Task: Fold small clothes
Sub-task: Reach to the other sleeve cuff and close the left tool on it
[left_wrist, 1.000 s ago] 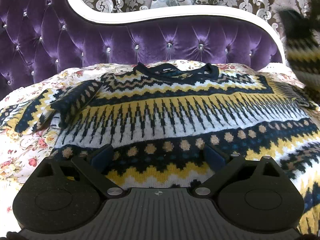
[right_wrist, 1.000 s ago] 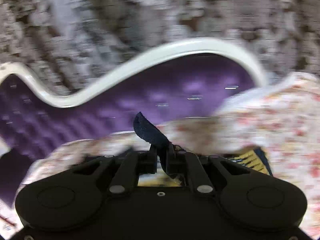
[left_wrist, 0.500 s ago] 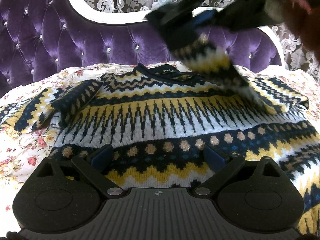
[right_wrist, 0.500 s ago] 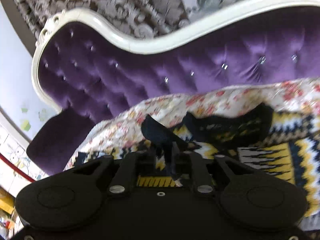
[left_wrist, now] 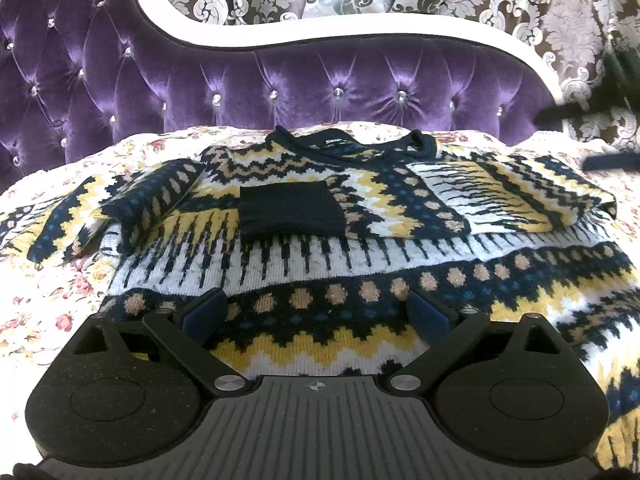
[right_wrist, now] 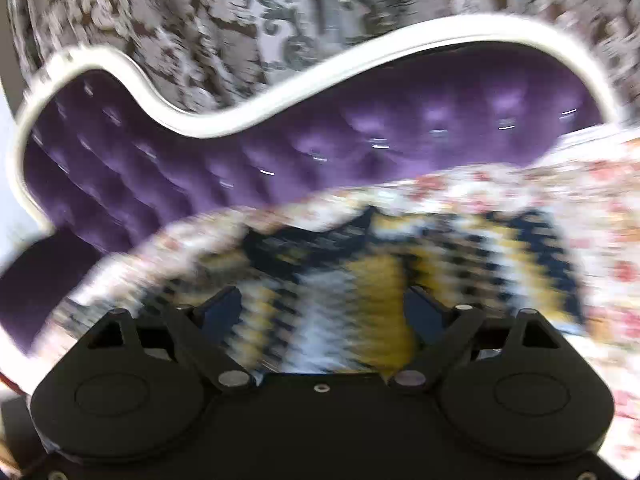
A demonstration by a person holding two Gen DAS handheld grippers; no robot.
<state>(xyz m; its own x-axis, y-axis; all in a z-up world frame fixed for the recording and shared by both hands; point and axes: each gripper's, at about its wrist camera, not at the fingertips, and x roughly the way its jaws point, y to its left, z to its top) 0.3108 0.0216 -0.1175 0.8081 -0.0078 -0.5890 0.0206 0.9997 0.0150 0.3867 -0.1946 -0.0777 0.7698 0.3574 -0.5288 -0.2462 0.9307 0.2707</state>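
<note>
While the bed (left_wrist: 36,320) carries the whole job, I read it first: a flowered cover spread flat under the work, backed by a tufted purple headboard (left_wrist: 320,80) with a white rim, and behind that a wall of grey damask fabric (left_wrist: 500,0). It gives me a broad, soft, level place to lay cloth out.

On it lies the sweater (left_wrist: 320,264), knitted in navy, yellow and white bands, chest up with its collar toward the headboard. Its right sleeve (left_wrist: 460,196) is folded in across the chest, the dark cuff (left_wrist: 292,210) resting near the middle, which I take as the first inward fold. The left sleeve (left_wrist: 132,204) is bunched out to the side on the cover, not yet brought in, so I judge that one is next.

My left gripper (left_wrist: 318,316) hangs over the lower hem, jaws wide, holding nothing, probably waiting its turn. My right gripper (right_wrist: 320,312) has just been opening; its jaws stand wide above the blurred sweater with no cloth between them, so the sleeve is released.
</note>
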